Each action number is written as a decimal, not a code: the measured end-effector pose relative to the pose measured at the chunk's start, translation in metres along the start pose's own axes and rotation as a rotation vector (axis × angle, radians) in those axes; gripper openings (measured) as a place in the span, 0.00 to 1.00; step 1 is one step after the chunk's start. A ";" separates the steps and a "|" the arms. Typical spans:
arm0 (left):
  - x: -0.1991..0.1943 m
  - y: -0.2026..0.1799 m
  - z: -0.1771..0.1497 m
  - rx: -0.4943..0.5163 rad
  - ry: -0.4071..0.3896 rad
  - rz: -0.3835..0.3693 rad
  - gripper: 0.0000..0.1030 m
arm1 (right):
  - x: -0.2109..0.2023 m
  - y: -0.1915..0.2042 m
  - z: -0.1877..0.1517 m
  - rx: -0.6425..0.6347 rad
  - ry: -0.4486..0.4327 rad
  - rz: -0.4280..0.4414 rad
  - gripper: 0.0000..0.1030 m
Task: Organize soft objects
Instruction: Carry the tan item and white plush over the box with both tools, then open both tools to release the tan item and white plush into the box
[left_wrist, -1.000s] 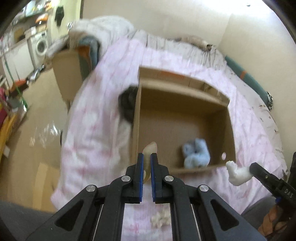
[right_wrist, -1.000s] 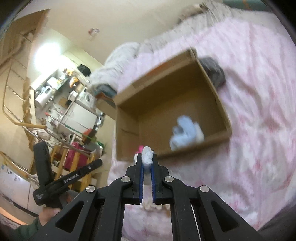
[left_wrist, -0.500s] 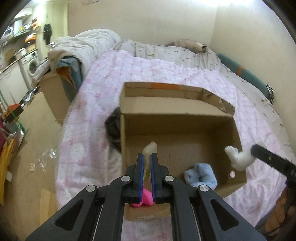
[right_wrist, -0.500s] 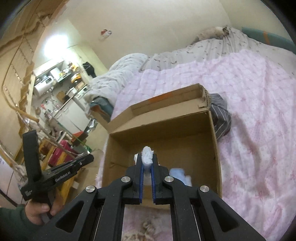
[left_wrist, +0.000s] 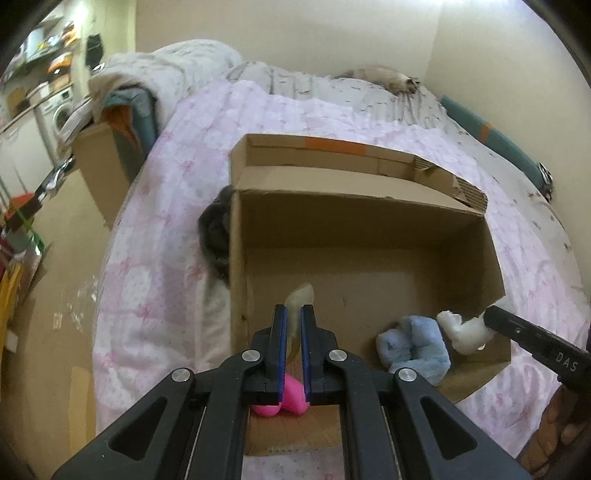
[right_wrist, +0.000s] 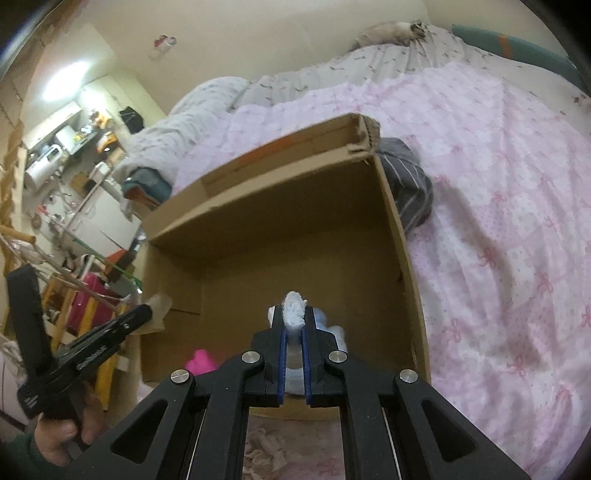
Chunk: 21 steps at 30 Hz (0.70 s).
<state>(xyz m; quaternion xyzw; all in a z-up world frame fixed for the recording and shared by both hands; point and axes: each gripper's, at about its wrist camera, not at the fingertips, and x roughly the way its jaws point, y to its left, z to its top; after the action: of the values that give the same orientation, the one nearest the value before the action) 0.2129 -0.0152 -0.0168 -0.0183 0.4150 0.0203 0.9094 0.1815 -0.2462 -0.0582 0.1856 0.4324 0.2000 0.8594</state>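
Left gripper (left_wrist: 293, 314) fingers clamp a beige piece (left_wrist: 300, 295), right gripper (right_wrist: 293, 323) a white toy (right_wrist: 293, 312) (over the cardboard box (left_wrist: 236, 258)).

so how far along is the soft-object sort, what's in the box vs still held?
Done: a blue plush and a pink item already lie in the cardboard box. In hand: the left gripper holds a beige soft piece over the box; the right gripper holds a white plush at its near right corner. Left: release both; the grey striped cloth beside the box may follow.
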 end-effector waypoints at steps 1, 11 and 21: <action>0.002 0.000 0.001 0.001 0.005 0.003 0.07 | 0.001 0.001 0.000 -0.002 -0.001 -0.002 0.08; 0.021 0.003 -0.006 -0.025 0.090 0.007 0.07 | 0.018 -0.002 -0.005 -0.015 0.056 -0.086 0.09; 0.019 -0.001 -0.008 -0.020 0.080 0.021 0.17 | 0.018 -0.007 -0.006 0.003 0.054 -0.093 0.09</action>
<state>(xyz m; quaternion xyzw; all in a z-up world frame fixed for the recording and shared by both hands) 0.2195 -0.0166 -0.0364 -0.0239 0.4511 0.0330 0.8915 0.1880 -0.2425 -0.0768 0.1613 0.4637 0.1642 0.8555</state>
